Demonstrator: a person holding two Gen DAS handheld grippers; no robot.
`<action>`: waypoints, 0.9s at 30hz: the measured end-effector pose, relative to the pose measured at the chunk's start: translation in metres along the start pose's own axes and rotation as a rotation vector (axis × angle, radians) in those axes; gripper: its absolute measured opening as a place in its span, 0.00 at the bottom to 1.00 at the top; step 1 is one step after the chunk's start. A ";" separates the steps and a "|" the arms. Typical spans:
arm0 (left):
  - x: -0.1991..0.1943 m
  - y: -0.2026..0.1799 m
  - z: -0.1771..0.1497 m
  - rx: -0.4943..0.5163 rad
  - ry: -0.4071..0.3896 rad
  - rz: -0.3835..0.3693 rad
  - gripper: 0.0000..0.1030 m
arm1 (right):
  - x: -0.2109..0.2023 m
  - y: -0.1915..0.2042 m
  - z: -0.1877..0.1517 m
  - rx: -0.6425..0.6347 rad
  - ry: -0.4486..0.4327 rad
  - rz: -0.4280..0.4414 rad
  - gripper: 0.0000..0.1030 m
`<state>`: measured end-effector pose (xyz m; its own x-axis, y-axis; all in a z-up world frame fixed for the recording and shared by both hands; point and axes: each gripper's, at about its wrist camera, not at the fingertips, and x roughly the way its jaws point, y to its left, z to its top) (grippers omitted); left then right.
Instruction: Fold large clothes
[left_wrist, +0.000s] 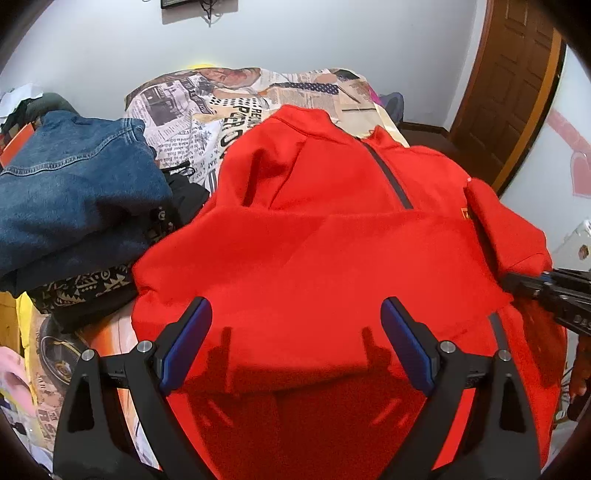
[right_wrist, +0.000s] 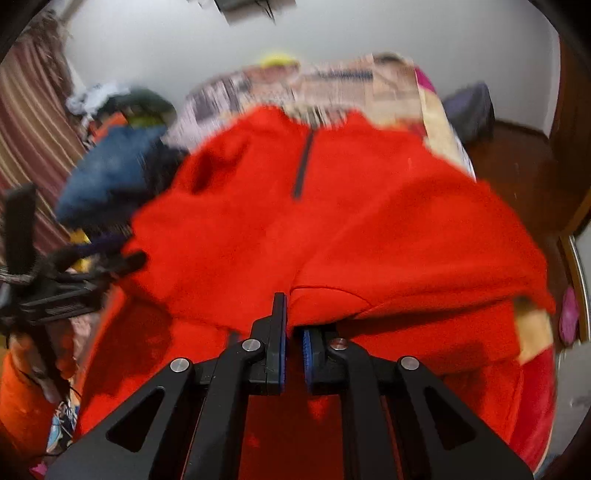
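A large red zip-neck sweatshirt (left_wrist: 314, 236) lies on the bed, collar at the far end, with a sleeve folded across its chest. My left gripper (left_wrist: 295, 325) is open and empty, hovering over the lower part of the sweatshirt. My right gripper (right_wrist: 294, 325) is shut on a fold of the red sweatshirt (right_wrist: 332, 229) near its hem. The right gripper also shows at the right edge of the left wrist view (left_wrist: 517, 286). The left gripper shows at the left edge of the right wrist view (right_wrist: 122, 258). The right wrist view is motion-blurred.
A stack of folded clothes, denim (left_wrist: 77, 188) on top of a patterned black piece (left_wrist: 85, 291), sits left of the sweatshirt. The bed sheet (left_wrist: 207, 107) has a newspaper print. A wooden door (left_wrist: 517, 85) is at the far right, a striped curtain (right_wrist: 33, 122) at the left.
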<state>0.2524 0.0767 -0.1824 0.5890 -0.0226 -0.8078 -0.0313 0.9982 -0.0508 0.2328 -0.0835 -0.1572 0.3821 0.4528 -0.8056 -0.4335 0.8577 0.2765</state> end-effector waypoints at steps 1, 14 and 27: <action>0.000 -0.001 -0.002 0.005 0.004 -0.001 0.90 | -0.001 -0.001 -0.001 0.007 0.000 0.000 0.08; -0.009 -0.011 -0.003 0.033 -0.021 0.014 0.90 | -0.067 -0.009 0.005 0.024 -0.070 -0.036 0.47; 0.000 -0.011 -0.001 0.029 -0.012 0.033 0.90 | -0.040 -0.152 -0.008 0.704 -0.153 0.013 0.67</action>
<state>0.2518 0.0652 -0.1825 0.5978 0.0112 -0.8016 -0.0275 0.9996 -0.0066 0.2773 -0.2342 -0.1712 0.5130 0.4485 -0.7319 0.1710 0.7822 0.5992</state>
